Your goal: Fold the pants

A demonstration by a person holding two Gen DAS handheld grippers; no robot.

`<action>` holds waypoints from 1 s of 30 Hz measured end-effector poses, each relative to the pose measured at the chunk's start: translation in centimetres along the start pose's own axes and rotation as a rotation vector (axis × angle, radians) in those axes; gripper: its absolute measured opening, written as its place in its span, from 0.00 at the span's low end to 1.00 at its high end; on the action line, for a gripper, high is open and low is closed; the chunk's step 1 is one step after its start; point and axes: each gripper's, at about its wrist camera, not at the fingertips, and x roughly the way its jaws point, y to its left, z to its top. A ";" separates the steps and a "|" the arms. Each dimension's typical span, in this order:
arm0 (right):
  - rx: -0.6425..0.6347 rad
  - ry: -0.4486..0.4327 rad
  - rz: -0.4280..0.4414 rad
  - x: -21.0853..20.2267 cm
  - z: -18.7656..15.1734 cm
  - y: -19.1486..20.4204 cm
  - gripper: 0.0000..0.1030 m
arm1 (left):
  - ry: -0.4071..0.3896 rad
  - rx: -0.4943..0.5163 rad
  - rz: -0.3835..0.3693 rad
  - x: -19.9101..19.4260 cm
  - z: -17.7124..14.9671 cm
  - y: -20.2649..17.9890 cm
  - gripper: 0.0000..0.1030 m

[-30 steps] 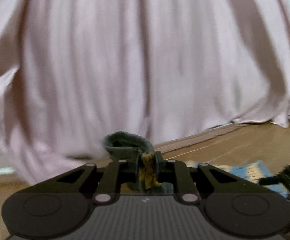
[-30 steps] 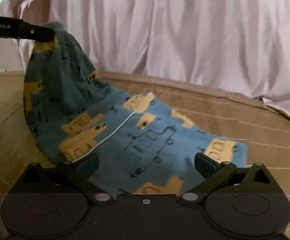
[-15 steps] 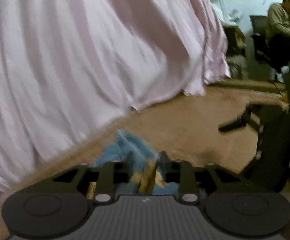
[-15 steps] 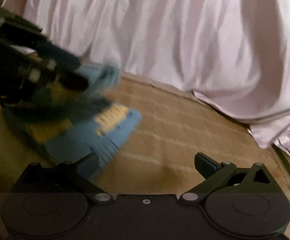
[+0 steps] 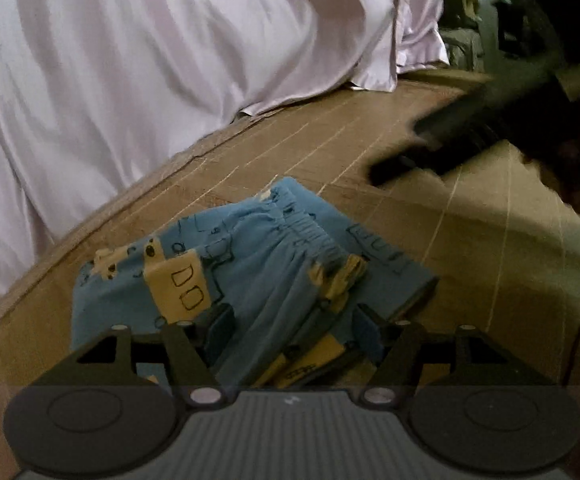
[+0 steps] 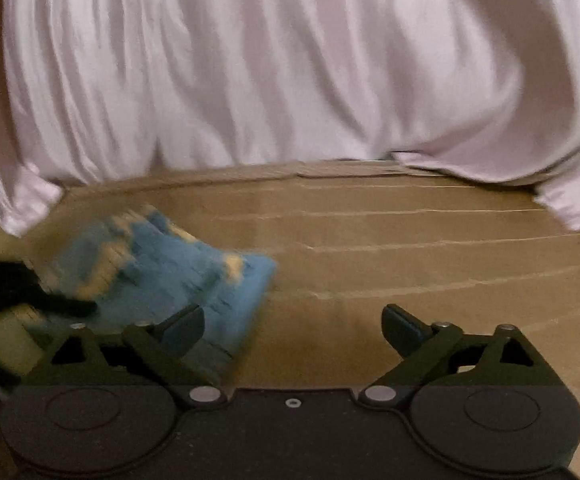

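1. Pants: the small blue cotton pants with yellow vehicle prints [image 5: 250, 276] lie folded in a compact stack on the brown quilted surface [image 5: 469, 240], just ahead of the left gripper [image 5: 293, 332]. The elastic waistband sits on top of the stack.
2. Change, left side: one second ago the fingers of the left gripper were clamped on a lifted bunch of cloth. They now stand apart, with the cloth released between them and holding nothing.
3. Change, right side: the right gripper [image 6: 293, 326] has its fingers wide apart, as before, and grips nothing. The pants [image 6: 178, 276] appear blurred at its left.
4. Meaning: the fold has been carried over and laid down. The task is judged near completion; only smoothing may remain.
5. Background: a pale pink draped sheet [image 5: 150, 60] hangs behind the surface.
6. Containers: none visible.
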 end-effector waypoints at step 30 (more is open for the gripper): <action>0.111 0.007 0.110 1.6 3.1 2.4 0.07 | -0.181 -0.069 -0.144 -3.9 1.4 1.8 0.06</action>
